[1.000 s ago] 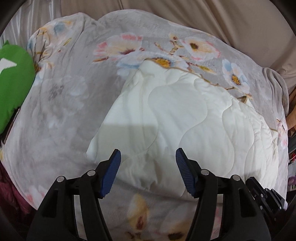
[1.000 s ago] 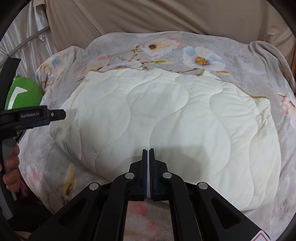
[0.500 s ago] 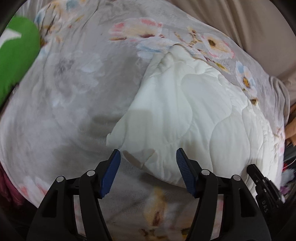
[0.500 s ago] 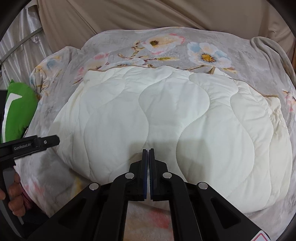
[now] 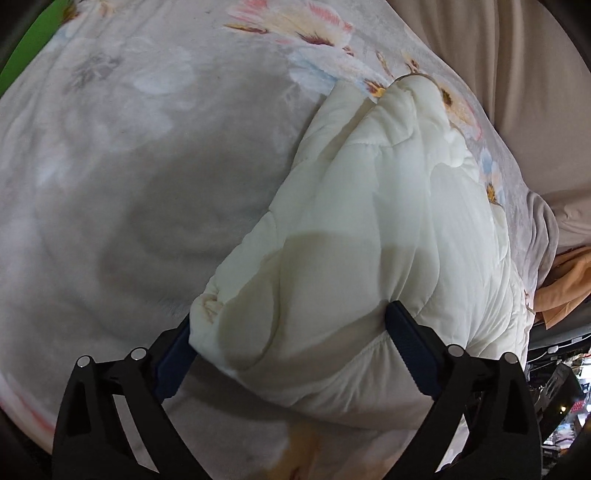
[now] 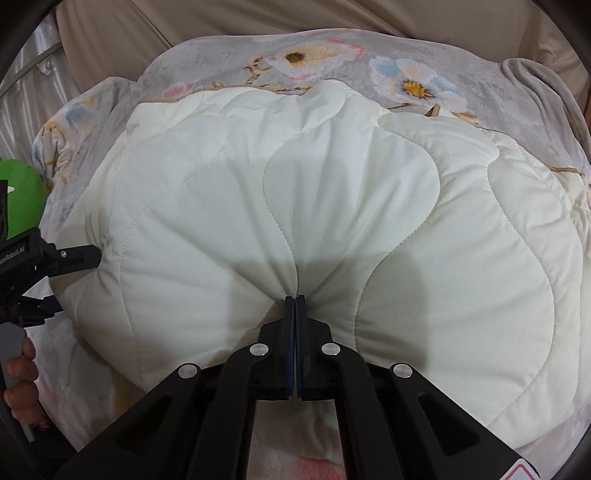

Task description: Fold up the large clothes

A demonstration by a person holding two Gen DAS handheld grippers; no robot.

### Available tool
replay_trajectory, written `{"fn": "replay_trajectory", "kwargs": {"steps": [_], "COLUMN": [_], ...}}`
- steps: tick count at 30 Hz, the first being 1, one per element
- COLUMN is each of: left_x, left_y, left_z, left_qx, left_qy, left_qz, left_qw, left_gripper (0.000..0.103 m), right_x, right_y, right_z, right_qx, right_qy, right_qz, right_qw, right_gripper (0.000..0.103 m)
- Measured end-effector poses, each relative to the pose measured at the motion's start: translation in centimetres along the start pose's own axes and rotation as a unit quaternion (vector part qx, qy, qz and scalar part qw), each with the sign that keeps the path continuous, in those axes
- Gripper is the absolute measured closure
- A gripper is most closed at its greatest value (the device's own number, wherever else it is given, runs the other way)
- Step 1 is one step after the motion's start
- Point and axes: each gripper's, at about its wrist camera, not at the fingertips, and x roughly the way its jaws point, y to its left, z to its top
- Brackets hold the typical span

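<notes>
A folded cream quilted garment [image 6: 332,206] lies on a grey floral blanket [image 6: 517,92]. In the left wrist view the garment's [image 5: 369,229] near left corner sits between my open left gripper's [image 5: 291,339] jaws, with blue pads on either side of it. The left gripper also shows at the garment's left edge in the right wrist view [image 6: 70,266]. My right gripper [image 6: 295,301] is shut, its tips pressed into the garment's near edge where the fabric puckers; whether it pinches cloth I cannot tell.
The grey floral blanket [image 5: 129,166] covers the bed. A green object [image 6: 18,199] lies at the far left. Beige fabric [image 6: 258,18] hangs behind. Orange cloth [image 5: 565,280] and clutter sit at the right edge of the left wrist view.
My left gripper moved forward until the garment's corner came between its open jaws. My right gripper advanced, still shut, into the garment's near edge, bunching the fabric.
</notes>
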Motion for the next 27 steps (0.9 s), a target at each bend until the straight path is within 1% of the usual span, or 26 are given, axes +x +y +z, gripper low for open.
{"fn": "replay_trajectory", "kwargs": {"steps": [1,2,3,4,6,8,10,12,15,18,20,23,25,27], "left_x": [0.2,0.2,0.0,-0.3,-1.7,-3.4,-5.3,-7.0,-9.3,-10.9,-11.3,-11.1,-10.5,-10.2], "left_y": [0.0,0.0,0.1,0.0,-0.1,-0.6,-2.1,-4.1,-8.2,-13.4,-15.7,-19.0,-20.3,-20.3], "left_z": [0.1,0.2,0.3,0.4,0.6,0.7,0.3,-0.1,-1.6,-3.5,-4.5,-5.6,-6.0,-5.9], "left_qx": [-0.003,-0.008,-0.012,-0.013,-0.015,-0.006,0.009,0.035,0.081,0.139,0.161,0.192,0.202,0.193], "left_qy": [0.002,0.002,0.002,0.005,-0.002,-0.012,-0.027,-0.041,-0.053,-0.067,-0.070,-0.071,-0.074,-0.076], "left_qz": [-0.007,-0.013,-0.023,-0.041,-0.062,-0.077,-0.091,-0.098,-0.115,-0.129,-0.140,-0.149,-0.143,-0.137], "left_qw": [1.0000,0.9999,0.9997,0.9991,0.9980,0.9970,0.9955,0.9938,0.9886,0.9796,0.9744,0.9673,0.9661,0.9687], "left_gripper": [0.011,0.019,0.033,0.042,0.065,0.070,0.073,0.075,0.076,0.077,0.077,0.078,0.078,0.078], "right_x": [0.0,-0.3,-0.8,-1.6,-4.0,-5.9,-5.8,-4.1,-2.2,-1.8,-2.3,-4.6,-6.4,-8.2], "right_y": [0.0,0.0,0.0,0.0,-0.3,-0.6,-1.0,-1.7,-2.1,-2.6,-3.3,-5.3,-6.7,-8.7], "right_z": [0.2,0.4,0.5,0.6,0.3,-0.7,-1.7,-3.0,-3.6,-3.0,-2.8,-3.5,-4.4,-5.3], "right_qx": [-0.001,-0.001,0.001,0.003,0.000,-0.011,-0.016,-0.018,-0.028,-0.036,-0.026,0.001,0.012,0.032], "right_qy": [0.000,-0.002,-0.004,-0.009,-0.030,-0.041,-0.026,0.000,-0.002,-0.007,-0.007,-0.025,-0.035,-0.047], "right_qz": [0.000,0.000,0.002,0.003,0.009,0.014,0.018,0.014,0.021,0.034,0.049,0.071,0.070,0.058], "right_qw": [1.000,1.000,1.000,1.000,0.999,0.999,0.999,1.000,0.999,0.999,0.998,0.997,0.997,0.997], "right_gripper": [0.103,0.103,0.103,0.103,0.103,0.103,0.103,0.103,0.103,0.103,0.103,0.103,0.103,0.103]}}
